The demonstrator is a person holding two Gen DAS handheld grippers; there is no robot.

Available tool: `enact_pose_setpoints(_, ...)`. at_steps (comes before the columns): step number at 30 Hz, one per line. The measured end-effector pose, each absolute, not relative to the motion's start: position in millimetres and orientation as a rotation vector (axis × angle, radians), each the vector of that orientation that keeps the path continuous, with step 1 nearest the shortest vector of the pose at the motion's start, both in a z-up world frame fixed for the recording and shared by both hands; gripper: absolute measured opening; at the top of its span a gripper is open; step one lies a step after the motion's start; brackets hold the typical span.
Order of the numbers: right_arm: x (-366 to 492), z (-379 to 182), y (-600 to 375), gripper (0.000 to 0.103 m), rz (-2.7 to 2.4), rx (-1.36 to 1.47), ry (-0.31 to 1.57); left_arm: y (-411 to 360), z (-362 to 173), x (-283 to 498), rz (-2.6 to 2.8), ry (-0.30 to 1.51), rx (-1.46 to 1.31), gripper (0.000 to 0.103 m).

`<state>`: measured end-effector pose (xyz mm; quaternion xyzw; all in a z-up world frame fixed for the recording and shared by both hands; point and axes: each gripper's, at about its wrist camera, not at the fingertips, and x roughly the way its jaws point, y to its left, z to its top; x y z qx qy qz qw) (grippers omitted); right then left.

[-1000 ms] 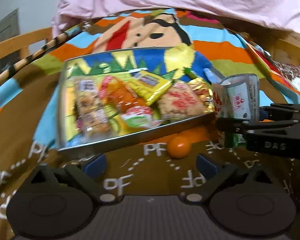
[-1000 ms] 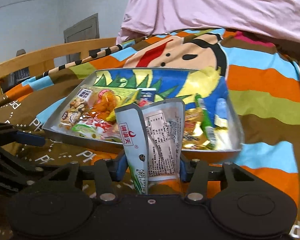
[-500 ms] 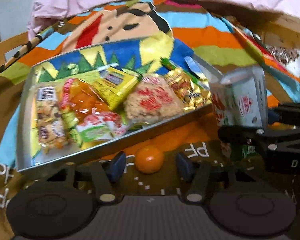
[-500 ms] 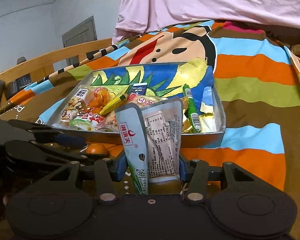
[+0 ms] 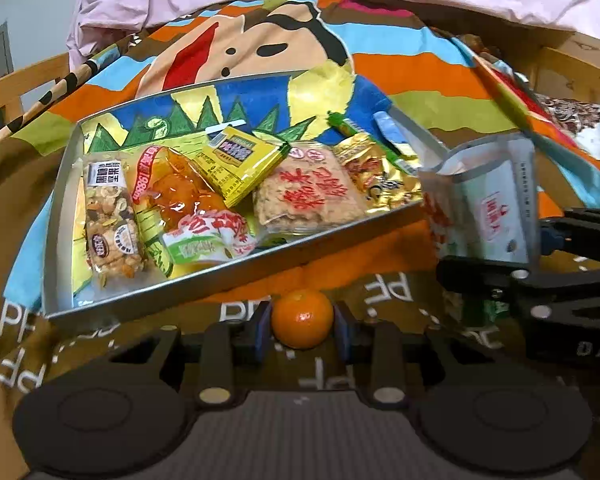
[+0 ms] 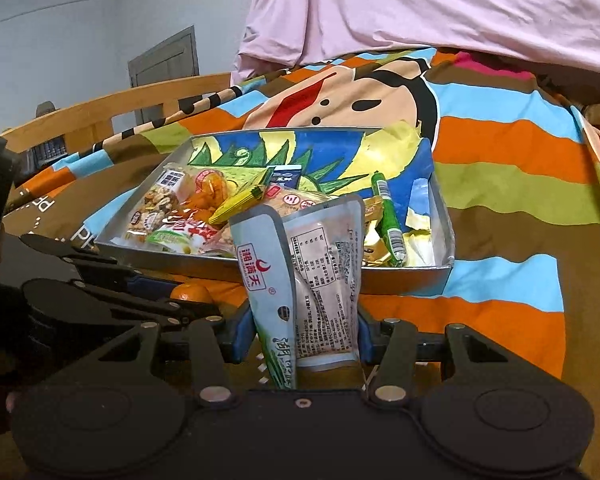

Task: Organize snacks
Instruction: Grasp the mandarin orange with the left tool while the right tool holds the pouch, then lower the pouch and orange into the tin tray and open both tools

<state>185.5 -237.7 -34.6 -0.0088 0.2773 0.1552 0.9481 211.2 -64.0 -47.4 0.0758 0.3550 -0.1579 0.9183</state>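
Note:
A small orange (image 5: 302, 318) lies on the striped bedspread just in front of the metal tray (image 5: 220, 280). My left gripper (image 5: 302, 334) has its jaws closing, and both blue pads touch the orange's sides. In the right wrist view the orange (image 6: 190, 293) shows beside the left gripper's fingers (image 6: 148, 284). My right gripper (image 6: 300, 332) is shut on a pale blue snack pouch (image 6: 300, 264), held upright before the tray's near wall (image 6: 380, 276). The pouch (image 5: 488, 208) also shows at the right of the left wrist view.
The tray holds several wrapped snacks: a nut bar (image 5: 110, 220), a yellow packet (image 5: 240, 160), a rice cake (image 5: 308, 196), gold wrappers (image 5: 380, 176) and a green stick (image 6: 388, 220). A pink sheet (image 6: 420, 8) covers the far side. A wooden bed rail (image 6: 100, 116) runs along the left.
The left gripper moved in on the orange and its jaws came together around it from wide apart. The right gripper and its pouch hardly moved.

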Motion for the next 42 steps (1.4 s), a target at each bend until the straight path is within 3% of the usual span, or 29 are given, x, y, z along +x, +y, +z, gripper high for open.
enact_pose_setpoints(19,130,20,-241,0.051,0.236,-0.064,0.481,-54,16,163,-0.385,0.628,0.08,0.035)
enact_pose_setpoints(28,197,51,-249,0.051,0.211,-0.1,0.418,-67,49,235,-0.365,0.462,0.114,0.035)
enact_pose_setpoints(42,314,27,-266,0.051,0.15,-0.056,0.586,-88,22,366,-0.312,0.53,0.026,0.035)
